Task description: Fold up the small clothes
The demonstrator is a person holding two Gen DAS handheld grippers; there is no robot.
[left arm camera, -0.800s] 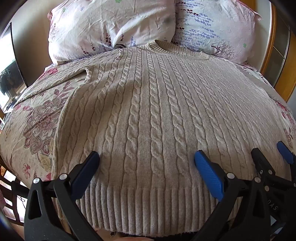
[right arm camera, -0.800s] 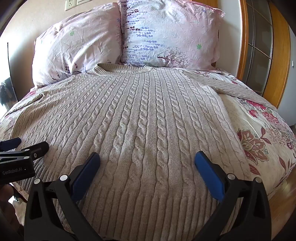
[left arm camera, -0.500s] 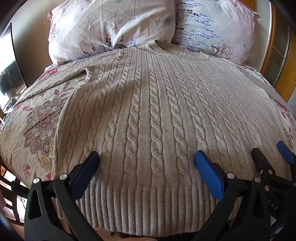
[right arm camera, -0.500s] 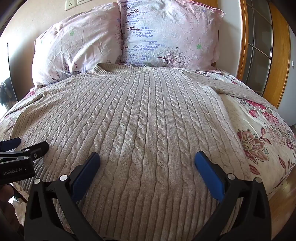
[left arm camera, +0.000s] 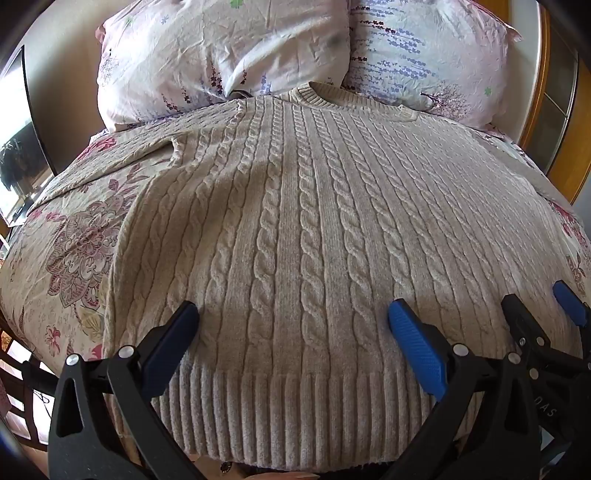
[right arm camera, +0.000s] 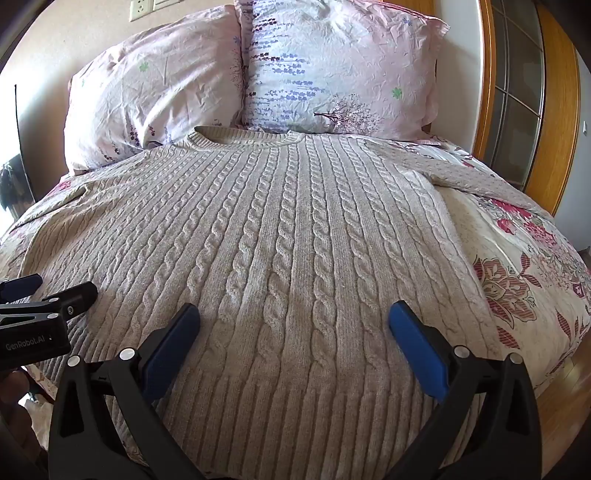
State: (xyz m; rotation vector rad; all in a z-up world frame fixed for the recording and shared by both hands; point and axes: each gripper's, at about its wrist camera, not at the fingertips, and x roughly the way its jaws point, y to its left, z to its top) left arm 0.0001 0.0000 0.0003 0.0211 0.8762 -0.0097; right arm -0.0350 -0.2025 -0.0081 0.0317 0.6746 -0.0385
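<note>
Two views. Left wrist: left gripper (left arm camera: pixel 291 321), jaws spread wide, over the ribbed hem of a cable-knit sweater (left arm camera: pixel 314 206) lying flat on the bed (left arm camera: pixel 66 236). Right wrist: right gripper (right arm camera: pixel 293 321), likewise released, above the sweater; pillows (right arm camera: pixel 332 66) beyond its collar.

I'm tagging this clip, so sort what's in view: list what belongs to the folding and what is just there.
Folding:
cable-knit sweater
left claw, open
right claw, open

Just there:
two floral pillows
floral bedspread
wall socket

Beige cable-knit wool sweater (left arm camera: pixel 303 229) on floral bedspread (right arm camera: pixel 517 280)
Pillows (right arm camera: pixel 332 70) were pale pink with lavender sprigs; the bedspread showed pink-and-maroon blossoms on cream.
</note>
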